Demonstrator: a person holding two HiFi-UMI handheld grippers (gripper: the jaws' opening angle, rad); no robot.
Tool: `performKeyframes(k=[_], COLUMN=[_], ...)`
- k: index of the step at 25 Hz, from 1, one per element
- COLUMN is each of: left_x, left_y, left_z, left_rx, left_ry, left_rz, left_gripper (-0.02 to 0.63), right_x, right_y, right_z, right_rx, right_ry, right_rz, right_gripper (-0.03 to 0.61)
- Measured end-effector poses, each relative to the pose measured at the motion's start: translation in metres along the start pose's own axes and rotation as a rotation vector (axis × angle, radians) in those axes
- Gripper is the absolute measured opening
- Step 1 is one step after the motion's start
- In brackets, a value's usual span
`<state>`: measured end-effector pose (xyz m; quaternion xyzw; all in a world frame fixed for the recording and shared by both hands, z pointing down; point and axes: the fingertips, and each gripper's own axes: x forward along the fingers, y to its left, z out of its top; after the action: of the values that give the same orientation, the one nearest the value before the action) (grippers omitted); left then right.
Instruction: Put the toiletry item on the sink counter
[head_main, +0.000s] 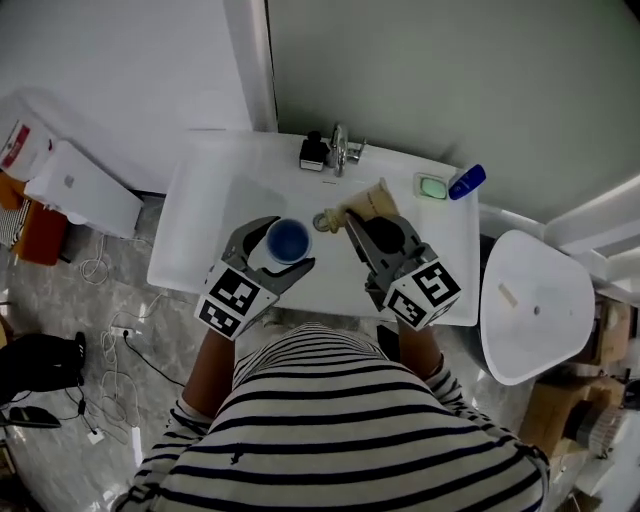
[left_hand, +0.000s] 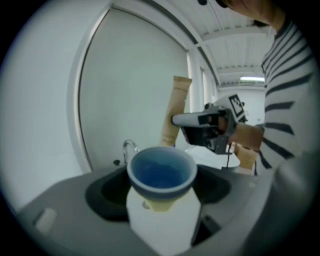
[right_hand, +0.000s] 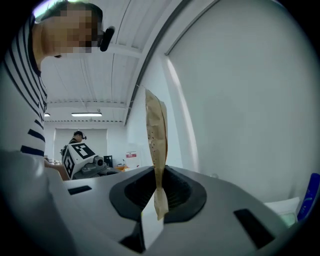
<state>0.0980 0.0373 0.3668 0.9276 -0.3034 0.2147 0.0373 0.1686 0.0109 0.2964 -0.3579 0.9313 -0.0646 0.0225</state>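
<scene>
Here, right gripper (head_main: 350, 217) pinches a flat tan tube (right_hand: 156, 140) (speckled).

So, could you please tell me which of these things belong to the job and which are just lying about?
Job in hand: tan tube, held in the right gripper; blue cup, held in the left gripper; sink counter.

Lying about: black bottle, faucet, green soap dish, blue bottle, toilet.

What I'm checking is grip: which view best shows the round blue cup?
Left gripper view: the round blue cup sits large between the jaws. Head view shows it small, from above; right gripper view misses it.
</scene>
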Motion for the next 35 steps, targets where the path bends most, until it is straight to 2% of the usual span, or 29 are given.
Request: performKeyframes(k=[7, 16, 28, 35], left_x=[0.011, 0.036, 0.101, 0.147], left_y=[0.085, 0.152, 0.225, 0.238], left_z=[-0.008, -0.017, -0.039, -0.066], left_rx=[0.088, 0.169, 0.123, 0.109], left_ry=[0.018, 0.033, 0.015, 0.032], left_rz=[-0.16, -0.233, -0.282, -0.321], left_gripper=[0.371, 0.371, 0.371, 0.371], right_x=[0.071, 0.108, 0.145, 0.155], right_y=[-0.011, -0.018, -0.04, -0.053], right_z=[0.002, 0.001, -0.003, -0.013], right_rx=[-0.004, -0.007, -0.028, 0.006], right_ry=[-0.022, -0.019, 0.023, 0.047], right_rz=[-0.154, -0.272, -0.327, -0.341], right_gripper=[0.037, 0.037, 0.037, 0.037])
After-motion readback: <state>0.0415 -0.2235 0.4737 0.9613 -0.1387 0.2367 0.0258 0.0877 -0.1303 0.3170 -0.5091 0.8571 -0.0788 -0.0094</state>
